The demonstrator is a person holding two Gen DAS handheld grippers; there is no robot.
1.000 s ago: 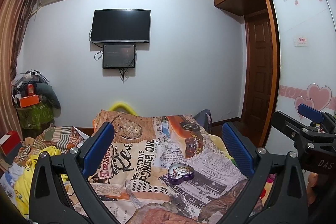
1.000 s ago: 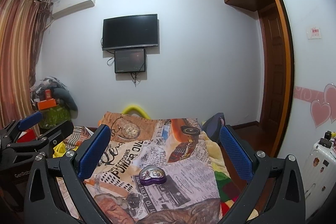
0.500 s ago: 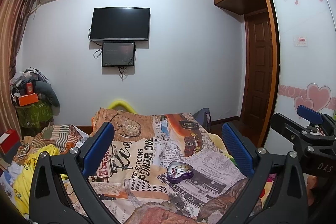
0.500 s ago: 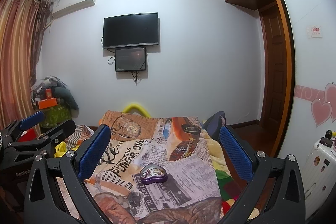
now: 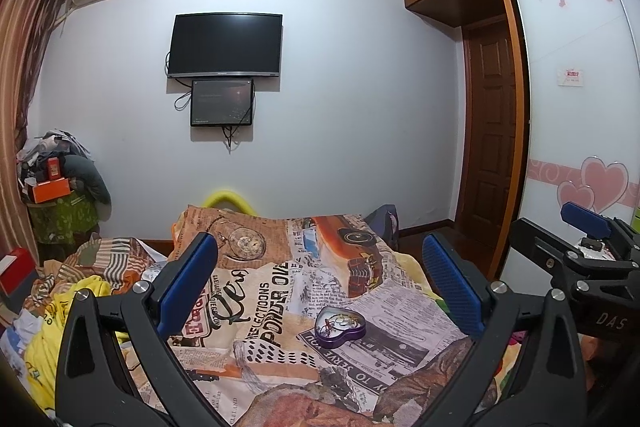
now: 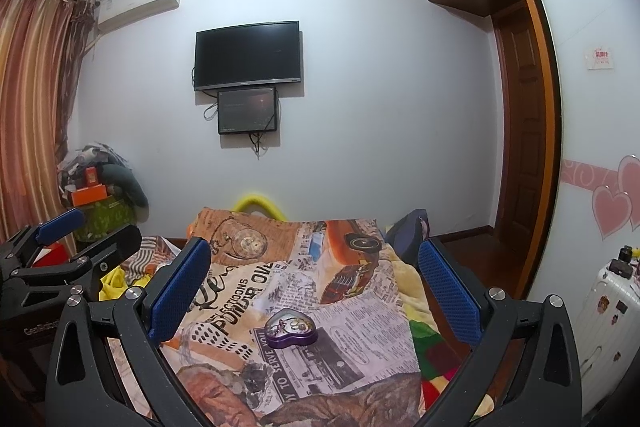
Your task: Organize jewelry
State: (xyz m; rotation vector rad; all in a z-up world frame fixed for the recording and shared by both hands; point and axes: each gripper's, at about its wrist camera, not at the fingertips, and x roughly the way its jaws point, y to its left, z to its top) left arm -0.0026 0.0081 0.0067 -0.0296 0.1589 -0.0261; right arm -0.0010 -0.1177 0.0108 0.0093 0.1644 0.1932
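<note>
A purple heart-shaped tin (image 5: pixel 340 327) lies open on the printed bedspread (image 5: pixel 260 287), with small jewelry pieces tangled inside; the right wrist view shows the same tin (image 6: pixel 291 329). My left gripper (image 5: pixel 320 267) is held above and short of the tin, open, with nothing between its blue pads. My right gripper (image 6: pixel 314 265) is likewise open and empty, hovering on the near side of the tin. Each gripper shows at the edge of the other's view: the right gripper (image 5: pixel 588 239) on the right, the left gripper (image 6: pixel 72 239) on the left.
Crumpled yellow and striped clothes (image 5: pixel 72 291) lie on the bed's left side. A pile of belongings with an orange box (image 5: pixel 50 189) stands by the curtain. A wardrobe with heart stickers (image 5: pixel 592 183) and a white suitcase (image 6: pixel 608 299) are to the right. A TV (image 5: pixel 226 45) hangs on the far wall.
Both views have tilted slightly, so the wall and TV sit a little higher in frame and the tin a little lower; both grippers stay open and the tin has not moved.
</note>
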